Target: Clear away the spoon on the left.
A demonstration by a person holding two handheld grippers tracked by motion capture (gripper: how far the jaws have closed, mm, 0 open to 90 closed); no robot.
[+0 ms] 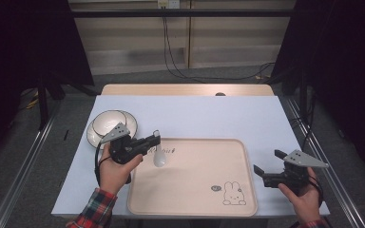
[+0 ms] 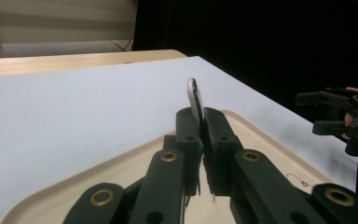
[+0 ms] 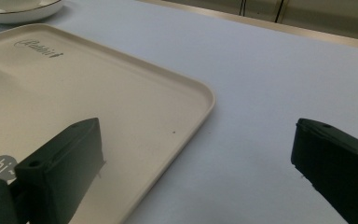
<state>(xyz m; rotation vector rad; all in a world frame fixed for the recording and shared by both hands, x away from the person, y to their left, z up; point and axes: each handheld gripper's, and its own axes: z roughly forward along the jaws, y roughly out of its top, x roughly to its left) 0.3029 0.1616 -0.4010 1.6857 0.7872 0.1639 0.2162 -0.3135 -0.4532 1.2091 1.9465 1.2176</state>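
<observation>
White spoon [image 1: 159, 156] hangs over the beige tray [image 1: 195, 209], pinched in the left claw [image 1: 155, 139], while the right claw [image 1: 267, 161] gapes wide beside it.

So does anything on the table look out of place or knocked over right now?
Nothing stands out. The tray lies flat and square on the table, the plates sit stacked beside it, and nothing looks spilled or broken. The left tool holds a spoon over the tray; the right tool is open beside the tray.

spoon [image 1: 159, 156] | white | clamped by handle | over tray's [image 1: 195, 209] far-left corner
</observation>
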